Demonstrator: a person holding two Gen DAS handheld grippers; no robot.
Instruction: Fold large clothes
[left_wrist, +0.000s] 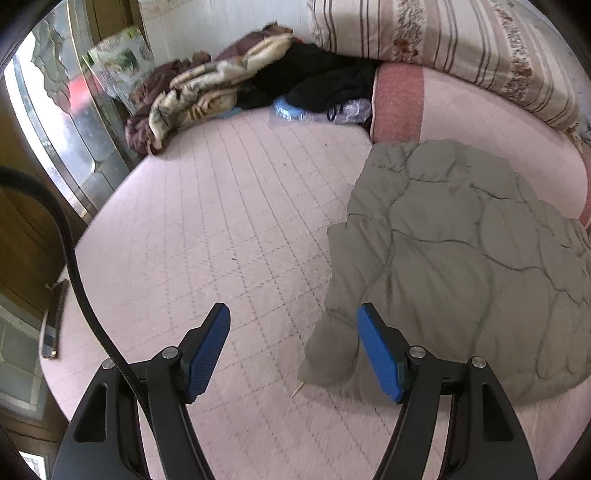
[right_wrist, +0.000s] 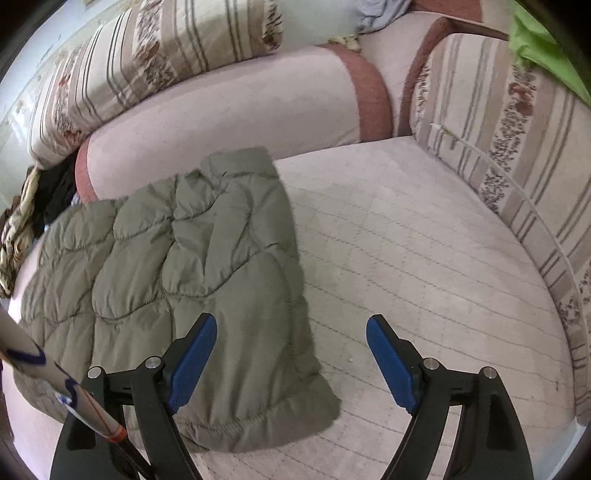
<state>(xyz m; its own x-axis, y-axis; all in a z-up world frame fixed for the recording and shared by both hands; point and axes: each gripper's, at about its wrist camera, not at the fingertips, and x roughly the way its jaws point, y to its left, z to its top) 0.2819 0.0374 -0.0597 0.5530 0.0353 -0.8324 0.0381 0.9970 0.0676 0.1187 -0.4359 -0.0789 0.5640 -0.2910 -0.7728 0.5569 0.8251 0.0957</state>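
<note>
A grey-green quilted jacket (left_wrist: 454, 258) lies folded into a rough rectangle on the pink quilted bed (left_wrist: 221, 229). It also shows in the right wrist view (right_wrist: 192, 280). My left gripper (left_wrist: 293, 317) is open and empty, hovering above the bed at the jacket's left edge. My right gripper (right_wrist: 291, 328) is open and empty, above the jacket's right edge, its left pad (right_wrist: 192, 362) over the fabric.
A pile of blankets and dark clothes (left_wrist: 236, 85) lies at the bed's far left. Striped cushions (right_wrist: 517, 155) and a pink bolster (right_wrist: 240, 110) line the back and right. A phone (left_wrist: 55, 321) lies at the bed's left edge. A black strap (left_wrist: 74, 266) hangs by the left gripper.
</note>
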